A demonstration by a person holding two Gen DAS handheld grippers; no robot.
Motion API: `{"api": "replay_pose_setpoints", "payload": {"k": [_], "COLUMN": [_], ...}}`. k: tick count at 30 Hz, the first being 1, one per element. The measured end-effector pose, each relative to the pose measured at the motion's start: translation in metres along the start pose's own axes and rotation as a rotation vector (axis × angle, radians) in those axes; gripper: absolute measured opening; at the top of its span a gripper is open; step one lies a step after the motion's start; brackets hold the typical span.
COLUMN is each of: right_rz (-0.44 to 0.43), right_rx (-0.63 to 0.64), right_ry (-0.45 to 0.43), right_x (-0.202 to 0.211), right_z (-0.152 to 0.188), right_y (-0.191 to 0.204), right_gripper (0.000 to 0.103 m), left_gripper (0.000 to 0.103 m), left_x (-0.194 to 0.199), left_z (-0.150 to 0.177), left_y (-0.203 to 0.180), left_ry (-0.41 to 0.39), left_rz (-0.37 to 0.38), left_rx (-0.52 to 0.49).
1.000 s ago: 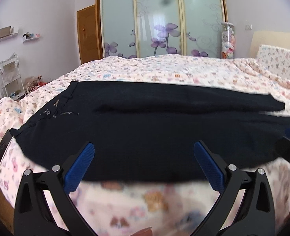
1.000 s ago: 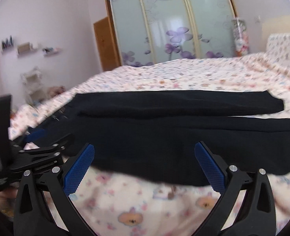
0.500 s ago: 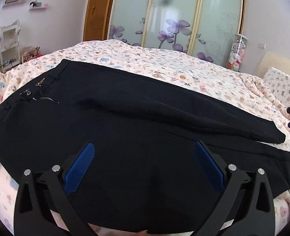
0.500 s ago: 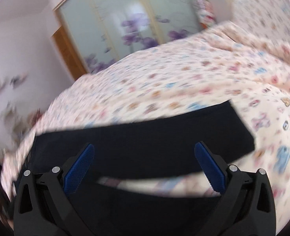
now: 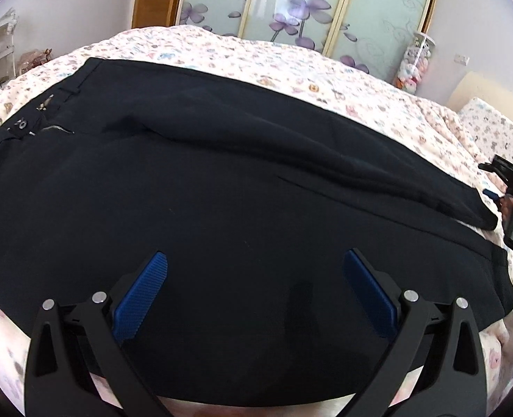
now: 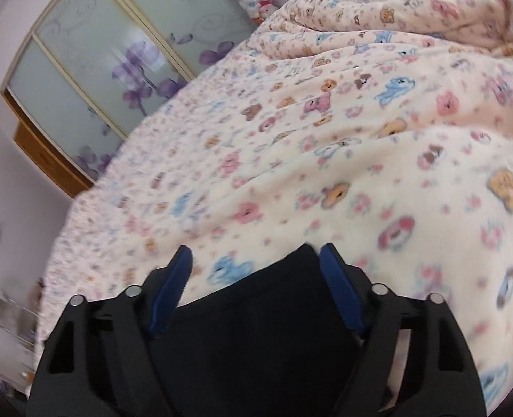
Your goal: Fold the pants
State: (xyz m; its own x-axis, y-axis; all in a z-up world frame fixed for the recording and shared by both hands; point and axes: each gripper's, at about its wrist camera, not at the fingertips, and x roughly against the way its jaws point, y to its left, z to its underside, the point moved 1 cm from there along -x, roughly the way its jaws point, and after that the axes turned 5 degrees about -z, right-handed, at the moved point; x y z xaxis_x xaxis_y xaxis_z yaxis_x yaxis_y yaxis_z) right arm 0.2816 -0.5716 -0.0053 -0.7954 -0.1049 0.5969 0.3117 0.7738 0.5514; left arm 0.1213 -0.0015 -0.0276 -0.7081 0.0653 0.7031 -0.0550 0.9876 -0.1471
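Observation:
Black pants (image 5: 221,187) lie flat across the bed, waistband with zipper at the left, two legs running to the right. My left gripper (image 5: 254,267) hovers open over the near leg, close to the fabric, holding nothing. My right gripper (image 6: 254,260) is partly open, its blue pads on either side of the far leg's hem (image 6: 273,312); the fabric fills the space between the fingers. The right gripper also shows in the left wrist view (image 5: 506,191) at the far leg's end, held by a hand.
A floral bear-print blanket (image 6: 343,139) covers the bed. A pillow (image 5: 493,121) lies at the right end. A sliding glass wardrobe (image 5: 308,7) and a wooden door stand beyond the bed. White shelves stand at the left.
My left gripper moved forward and lower over the pants. My right gripper swung right to the far leg's hem, and its jaws narrowed around the fabric.

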Motion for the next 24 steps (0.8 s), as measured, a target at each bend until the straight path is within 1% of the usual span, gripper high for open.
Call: {"api": "replay_pose_setpoints", "payload": {"k": [1, 4, 6, 8, 9, 10, 11, 12, 13, 15, 19, 23, 24], "right_rz": [0.025, 0.094, 0.115, 0.131, 0.149, 0.162, 0.172, 0.195, 0.210, 0.181, 0.114, -0.005, -0.052], "right_rx": [0.012, 0.051, 0.073, 0.102, 0.124, 0.137, 0.147, 0.155, 0.156, 0.157, 0.196, 0.202, 0.205], "right_ry": [0.000, 0.003, 0.015, 0.039, 0.045, 0.045, 0.042, 0.035, 0.029, 0.012, -0.048, -0.114, -0.134], "right_x": [-0.006, -0.015, -0.024, -0.030, -0.033, -0.033, -0.034, -0.032, -0.030, -0.021, 0.006, 0.049, 0.068], "right_z": [0.001, 0.002, 0.003, 0.009, 0.012, 0.014, 0.016, 0.017, 0.017, 0.018, 0.022, 0.031, 0.037], "right_y": [0.000, -0.001, -0.002, -0.003, -0.002, -0.003, -0.003, -0.004, -0.006, -0.008, 0.001, 0.012, 0.015], "right_gripper": [0.075, 0.073, 0.070, 0.061, 0.058, 0.051, 0.041, 0.033, 0.021, 0.019, 0.015, 0.013, 0.011], "left_gripper": [0.101, 0.101, 0.101, 0.101, 0.101, 0.101, 0.101, 0.101, 0.101, 0.101, 0.101, 0.101, 0.101], "left_x": [0.000, 0.003, 0.005, 0.005, 0.005, 0.004, 0.004, 0.004, 0.004, 0.004, 0.004, 0.005, 0.007], "left_z": [0.001, 0.002, 0.003, 0.002, 0.002, 0.002, 0.002, 0.002, 0.002, 0.003, 0.003, 0.003, 0.003], "left_y": [-0.001, -0.005, -0.008, -0.010, -0.011, -0.011, -0.011, -0.011, -0.012, -0.015, -0.015, -0.014, -0.013], "left_ry": [0.001, -0.016, -0.025, -0.029, -0.027, -0.026, -0.025, -0.025, -0.025, -0.030, -0.033, -0.044, -0.053], "left_rz": [0.008, 0.018, 0.022, 0.020, 0.022, 0.023, 0.026, 0.029, 0.029, 0.031, 0.016, 0.011, 0.011], "left_rx": [-0.008, -0.032, -0.042, -0.047, -0.047, -0.047, -0.049, -0.051, -0.055, -0.065, -0.075, -0.065, -0.062]}}
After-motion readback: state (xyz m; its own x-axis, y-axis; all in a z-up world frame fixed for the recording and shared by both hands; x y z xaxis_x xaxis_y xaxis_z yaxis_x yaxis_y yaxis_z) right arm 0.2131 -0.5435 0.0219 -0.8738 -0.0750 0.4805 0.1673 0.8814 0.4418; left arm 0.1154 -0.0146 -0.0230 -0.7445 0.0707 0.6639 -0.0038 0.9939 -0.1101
